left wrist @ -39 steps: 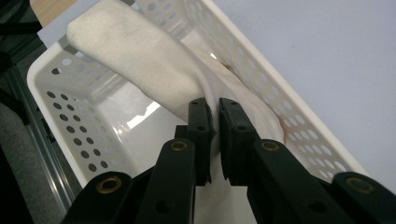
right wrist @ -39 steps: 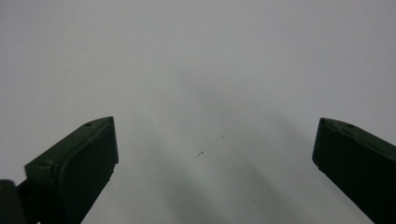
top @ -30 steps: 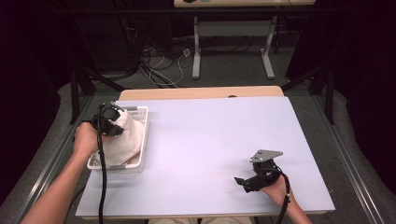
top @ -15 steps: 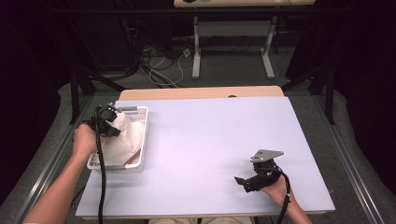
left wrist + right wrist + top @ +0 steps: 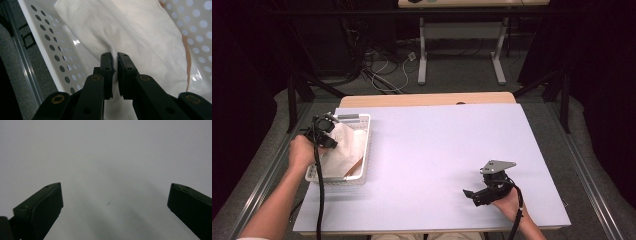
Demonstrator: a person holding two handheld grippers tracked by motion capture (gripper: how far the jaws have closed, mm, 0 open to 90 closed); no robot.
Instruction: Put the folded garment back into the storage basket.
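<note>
A white cloth (image 5: 343,150) lies bunched in a white perforated basket (image 5: 367,145) at the table's left edge. My left gripper (image 5: 326,132) reaches into the basket from the left and is shut on a fold of the cloth. In the left gripper view the jaws (image 5: 115,58) pinch a ridge of the cloth (image 5: 145,37) between them, with the basket's dotted wall (image 5: 50,45) to the left. My right gripper (image 5: 471,194) rests low over the table near the front right, pointing left. Its jaws stand wide open (image 5: 115,195) over the bare table top, with nothing between them.
The pale table top (image 5: 437,145) spreads between the two hands. A tan strip (image 5: 357,167) shows under the cloth at the basket's near right. A metal rail (image 5: 22,60) runs along the table's left side, just outside the basket.
My left gripper has shifted slightly left and down in the basket, still pinching the cloth. The right gripper has stayed where it was.
</note>
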